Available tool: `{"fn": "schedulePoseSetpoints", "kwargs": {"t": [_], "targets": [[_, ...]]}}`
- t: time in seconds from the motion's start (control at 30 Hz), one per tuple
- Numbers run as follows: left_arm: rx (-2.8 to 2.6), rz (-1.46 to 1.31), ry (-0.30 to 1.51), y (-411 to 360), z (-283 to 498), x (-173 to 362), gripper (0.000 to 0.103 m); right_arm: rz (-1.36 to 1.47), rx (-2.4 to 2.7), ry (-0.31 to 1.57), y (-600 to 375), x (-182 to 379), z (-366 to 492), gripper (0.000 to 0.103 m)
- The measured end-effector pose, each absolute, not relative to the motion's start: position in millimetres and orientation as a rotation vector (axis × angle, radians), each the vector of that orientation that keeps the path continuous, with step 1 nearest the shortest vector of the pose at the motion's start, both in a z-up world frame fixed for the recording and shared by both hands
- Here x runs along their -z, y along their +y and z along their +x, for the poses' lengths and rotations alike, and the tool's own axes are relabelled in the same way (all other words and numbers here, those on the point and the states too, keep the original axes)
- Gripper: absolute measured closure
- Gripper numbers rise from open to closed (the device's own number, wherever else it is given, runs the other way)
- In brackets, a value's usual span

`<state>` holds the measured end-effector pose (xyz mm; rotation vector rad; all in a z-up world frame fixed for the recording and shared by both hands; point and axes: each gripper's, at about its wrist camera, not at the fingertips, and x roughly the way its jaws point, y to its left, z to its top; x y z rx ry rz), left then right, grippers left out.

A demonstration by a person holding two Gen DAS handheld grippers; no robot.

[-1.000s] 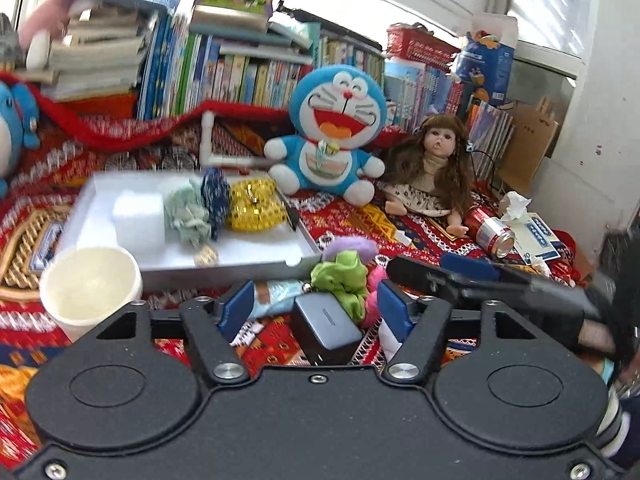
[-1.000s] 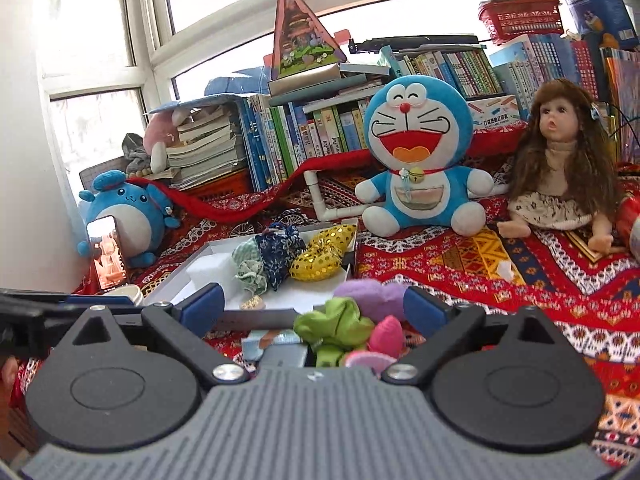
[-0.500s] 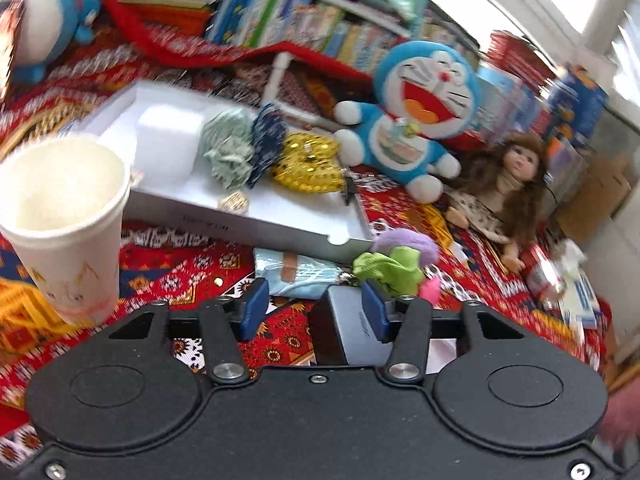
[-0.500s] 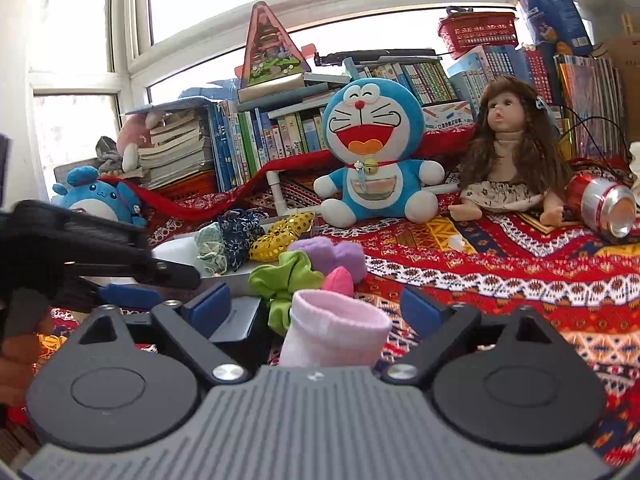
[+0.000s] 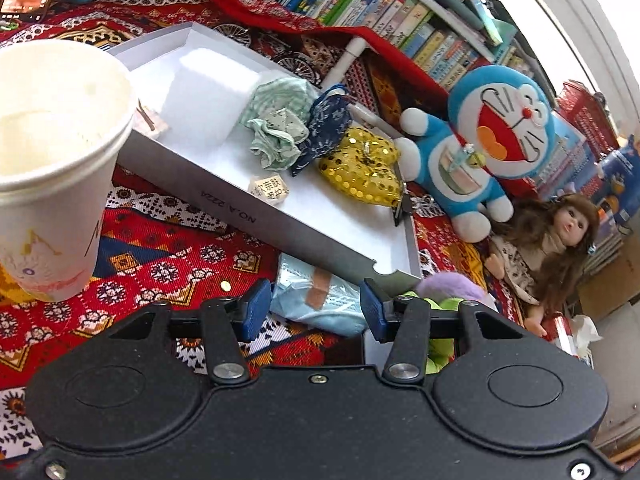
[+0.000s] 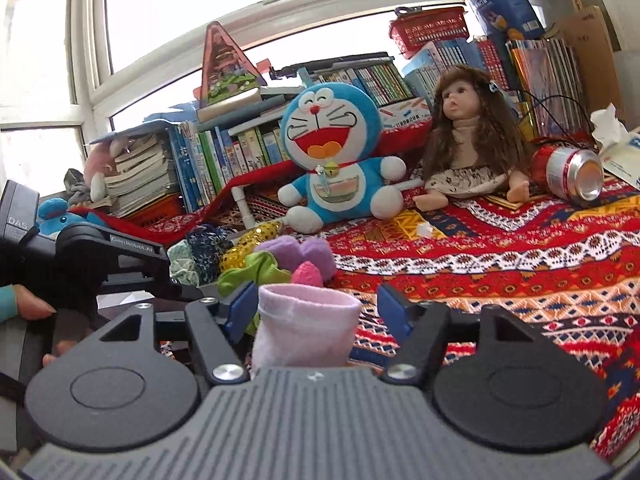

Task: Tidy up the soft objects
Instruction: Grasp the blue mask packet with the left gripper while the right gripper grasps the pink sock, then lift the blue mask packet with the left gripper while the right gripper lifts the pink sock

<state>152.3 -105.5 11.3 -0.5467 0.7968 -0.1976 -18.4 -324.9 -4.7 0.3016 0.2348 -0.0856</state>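
Observation:
My left gripper (image 5: 313, 314) hovers low over the red patterned cloth. Its blue pads stand on either side of a light blue soft packet (image 5: 320, 300) that lies against the white box (image 5: 304, 236), and a small gap shows at the left pad. Inside the box lie a green scrunchie (image 5: 276, 136), a dark blue one (image 5: 324, 128) and a yellow sequined one (image 5: 360, 172). My right gripper (image 6: 316, 306) is closing with a pale pink sock (image 6: 306, 328) upright between its fingers, the right pad still clear of it. Purple (image 6: 296, 252), green (image 6: 252, 272) and pink (image 6: 306, 274) soft pieces lie just beyond.
A paper cup (image 5: 52, 152) stands close at the left of the box. A blue cat plush (image 6: 332, 160) and a doll (image 6: 468, 148) sit before rows of books. A drink can (image 6: 572, 174) lies at the right. A person's hand (image 6: 28, 304) shows at the left edge.
The left gripper rolled, sank and came close to the light blue packet while its jaws narrowed. The right gripper dropped a little and its jaws narrowed around the pink sock.

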Motion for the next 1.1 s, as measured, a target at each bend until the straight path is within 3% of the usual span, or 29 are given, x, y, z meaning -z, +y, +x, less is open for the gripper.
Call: {"fn": "schedulePoseSetpoints", "kwargs": {"t": [0.17,0.27,0.3,0.5,1.1], "targets": [[0.184,-0.553,0.795,-108,159,-8,0.057,0.295,0.078,0.255,-320,10,-17,0.034],[0.156,-0.536,0.795,-108,159,-8,0.074,0.292,0.085,0.265,-318,12,-15,0.035],[0.146,-0.522,0.795,-109,158,-8,0.084,0.292,0.088,0.268,-318,12,-15,0.035],[0.154,-0.494,0.782,-105,149,-8,0.09,0.296,0.085,0.28,-318,14,-15,0.037],[0.239,-0.247,0.742,-96,85,-20,0.092,0.281,0.07,0.302,-315,12,-9,0.047]]}}
